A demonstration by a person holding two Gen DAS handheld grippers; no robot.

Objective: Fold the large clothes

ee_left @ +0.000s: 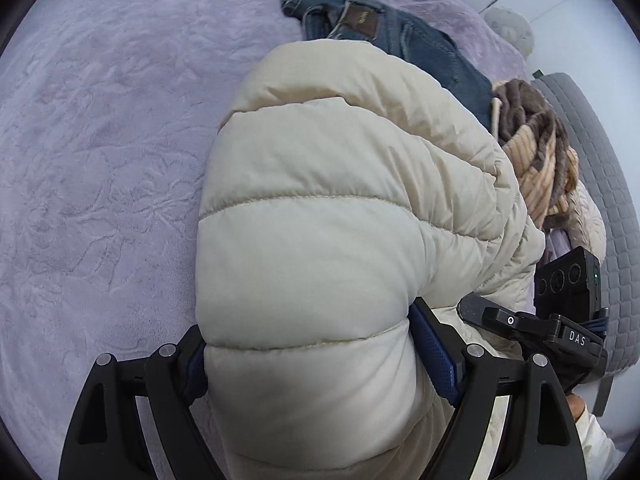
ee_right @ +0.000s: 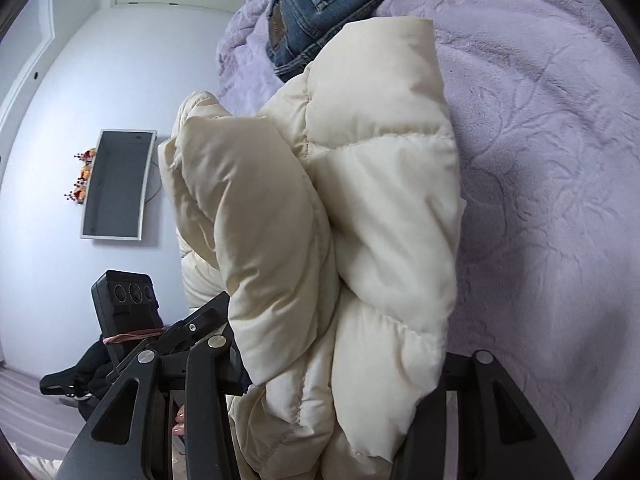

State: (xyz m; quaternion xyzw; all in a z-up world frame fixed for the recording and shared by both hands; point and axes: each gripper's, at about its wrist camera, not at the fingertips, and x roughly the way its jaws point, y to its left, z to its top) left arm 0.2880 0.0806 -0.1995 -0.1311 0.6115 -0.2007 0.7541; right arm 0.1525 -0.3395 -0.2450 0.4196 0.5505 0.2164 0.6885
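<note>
Cream puffer jacket (ee_left: 320,220) fills both wide-spread hand-held grippers (ee_left: 320,364) (ee_right: 340,364) — "DAS" readable.

Legible text: white letters "DAS" are showing on the black body of the right tongs (ee_left: 472,310), seen from the left wrist view. The brown leather patch (ee_left: 362,20) on the jeans (ee_left: 424,40) is carrying print too blurred to read.
</note>
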